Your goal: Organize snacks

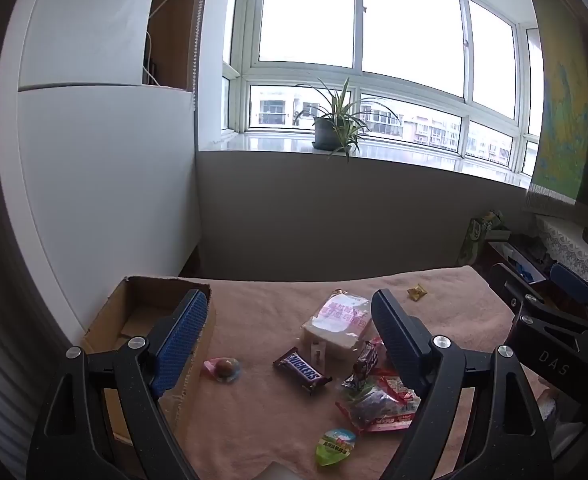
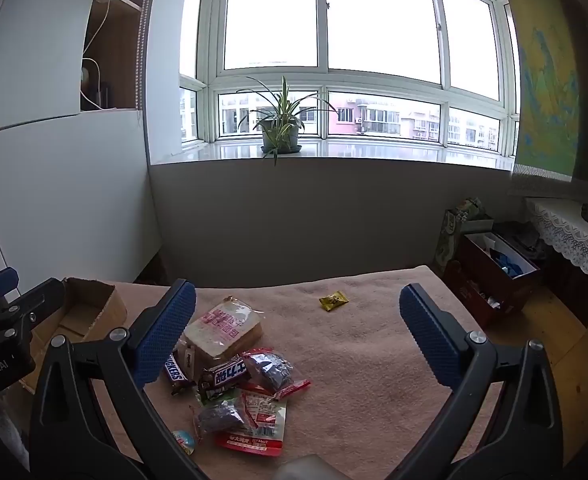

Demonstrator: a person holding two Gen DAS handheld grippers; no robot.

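Note:
Snacks lie on a pink towel-covered table (image 1: 446,312): a bagged bread slice (image 1: 338,326), a Snickers bar (image 1: 302,370), red-and-clear packets (image 1: 378,402), a green jelly cup (image 1: 334,446), a pink jelly cup (image 1: 222,369) and a small yellow candy (image 1: 417,293). An open cardboard box (image 1: 141,316) stands at the table's left. My left gripper (image 1: 289,340) is open and empty above the snacks. My right gripper (image 2: 298,340) is open and empty, above the bread (image 2: 223,330), a second chocolate bar (image 2: 223,378) and the packets (image 2: 253,420); the yellow candy (image 2: 334,301) lies farther back.
A grey wall and a windowsill with a potted plant (image 2: 279,136) lie beyond the table's far edge. A white cabinet (image 1: 105,168) stands to the left. Boxes and bags (image 2: 494,272) sit on the floor at right, beside a lace-covered shelf (image 2: 570,232).

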